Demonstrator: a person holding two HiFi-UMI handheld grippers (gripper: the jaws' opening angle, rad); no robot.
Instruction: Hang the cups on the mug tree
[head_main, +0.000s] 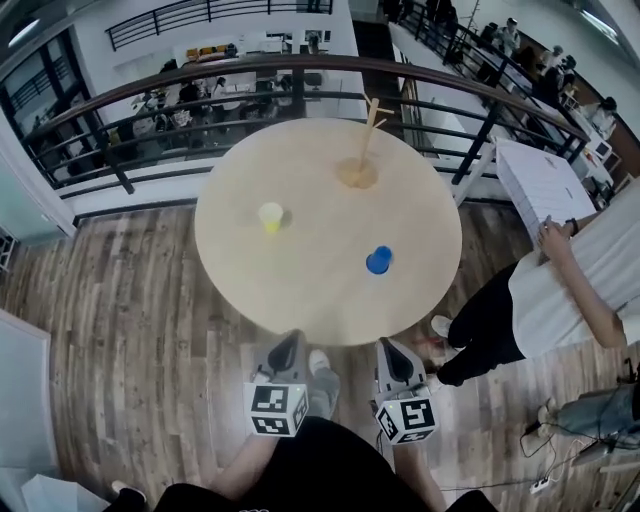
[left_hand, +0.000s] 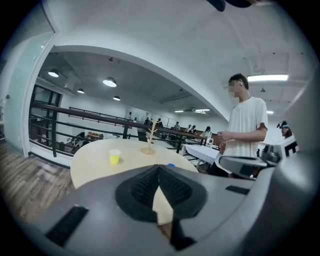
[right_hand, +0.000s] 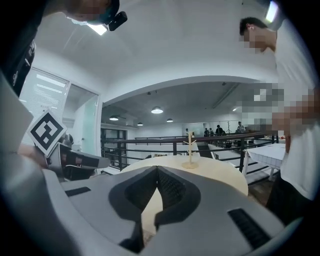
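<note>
"Where are the cups?"

"Both are on the round table (head_main: 250, 290), and neither is hung yet. The yellow cup (head_main: 271, 217) stands upright toward the left edge. The blue cup (head_main: 379, 260) sits right of centre, closer to the near edge. They're well apart from each other."

"And the mug tree?"

"The mug tree (head_main: 362, 150) stands close to the far edge, well apart from both cups."

"The grippers?"

"The left gripper (head_main: 292, 338) and the right gripper (head_main: 390, 345) hang side by side just off the near edge, over the wood floor (head_main: 120, 320), pointing across the table. Each has its jaws pressed together with nothing between them."

"Anything crowding the table?"

"A person (head_main: 540, 290) in a white shirt stands just beside the right edge, with one hand at a white-covered table (head_main: 545, 180) behind. A dark railing (head_main: 300, 70) curves round past the far edge. In the left gripper view, that gripper's own body hides most of the blue cup."
</note>
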